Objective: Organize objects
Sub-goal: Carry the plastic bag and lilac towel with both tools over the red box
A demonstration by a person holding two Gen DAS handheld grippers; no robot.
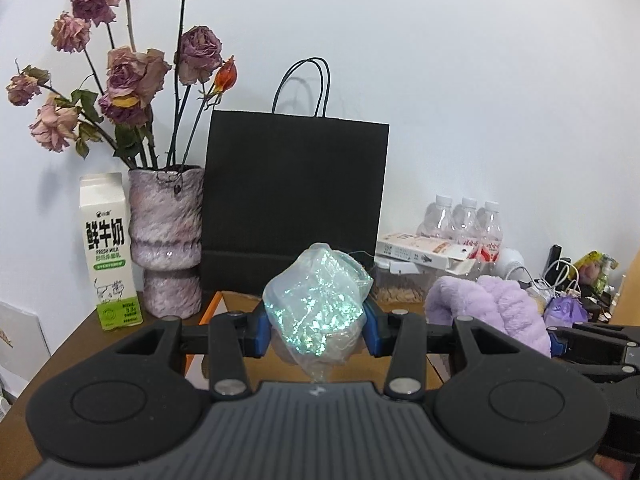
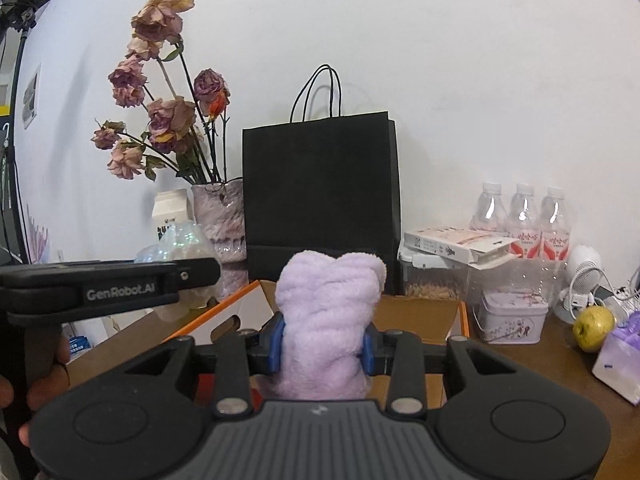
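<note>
My left gripper [image 1: 318, 334] is shut on a crumpled iridescent plastic bag [image 1: 320, 300], held above an open cardboard box [image 1: 236, 300] with an orange edge. My right gripper [image 2: 322, 346] is shut on a fluffy lilac plush cloth [image 2: 328, 312], held above the same box [image 2: 416, 316]. The plush also shows at the right of the left wrist view [image 1: 492, 304]. The left gripper and its bag [image 2: 180, 240] show at the left of the right wrist view.
A black paper bag [image 1: 294, 196] stands behind the box against the wall. Left of it are a vase of dried roses [image 1: 166, 240] and a milk carton [image 1: 108, 252]. At right are water bottles [image 2: 520, 216], a flat carton [image 2: 452, 244], a tin [image 2: 512, 316], an apple [image 2: 592, 328] and cables.
</note>
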